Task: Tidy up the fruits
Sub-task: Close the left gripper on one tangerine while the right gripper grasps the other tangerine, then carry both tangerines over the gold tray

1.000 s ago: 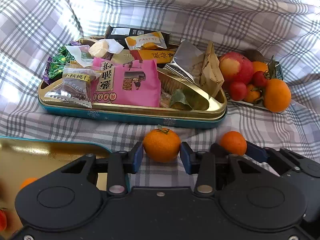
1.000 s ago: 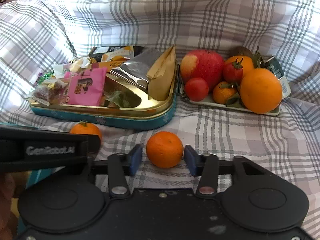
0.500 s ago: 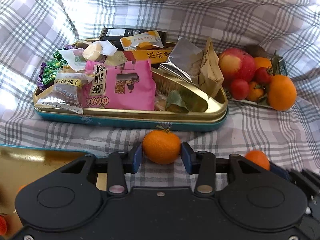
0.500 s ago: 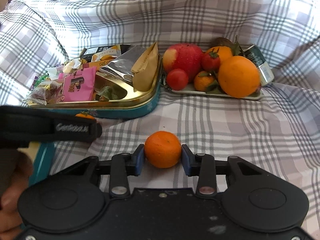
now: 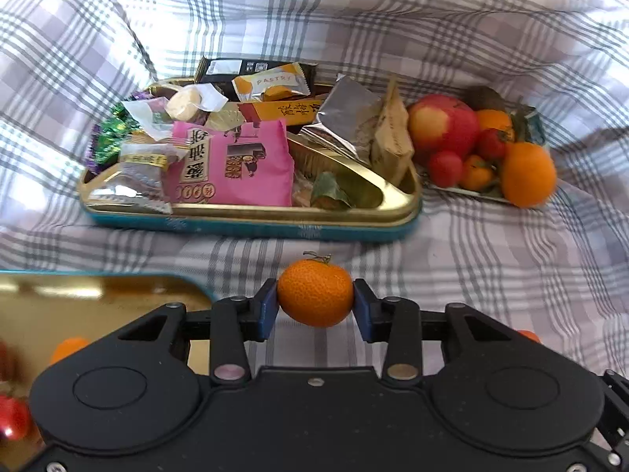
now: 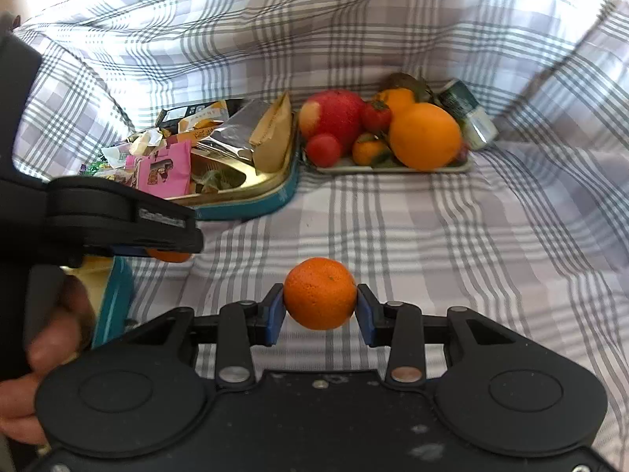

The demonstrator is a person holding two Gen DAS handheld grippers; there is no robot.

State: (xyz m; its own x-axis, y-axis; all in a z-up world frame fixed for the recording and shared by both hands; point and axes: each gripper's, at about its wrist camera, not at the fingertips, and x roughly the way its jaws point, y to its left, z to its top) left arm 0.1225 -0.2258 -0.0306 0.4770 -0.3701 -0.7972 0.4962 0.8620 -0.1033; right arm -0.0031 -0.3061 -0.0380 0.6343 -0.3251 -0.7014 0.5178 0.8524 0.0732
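A: Left gripper point(image 5: 315, 306)?
B: Fingers closing on a stemmed mandarin point(image 5: 314, 293), pads touching both sides, above the plaid cloth point(image 5: 491, 267) near the snack tin point(image 5: 251, 218)

A: Right gripper point(image 6: 320, 310)?
B: Fingers clamped on a second mandarin point(image 6: 320, 293), held clear of the cloth. The fruit tray point(image 6: 393, 168) stands well beyond, beside the tin
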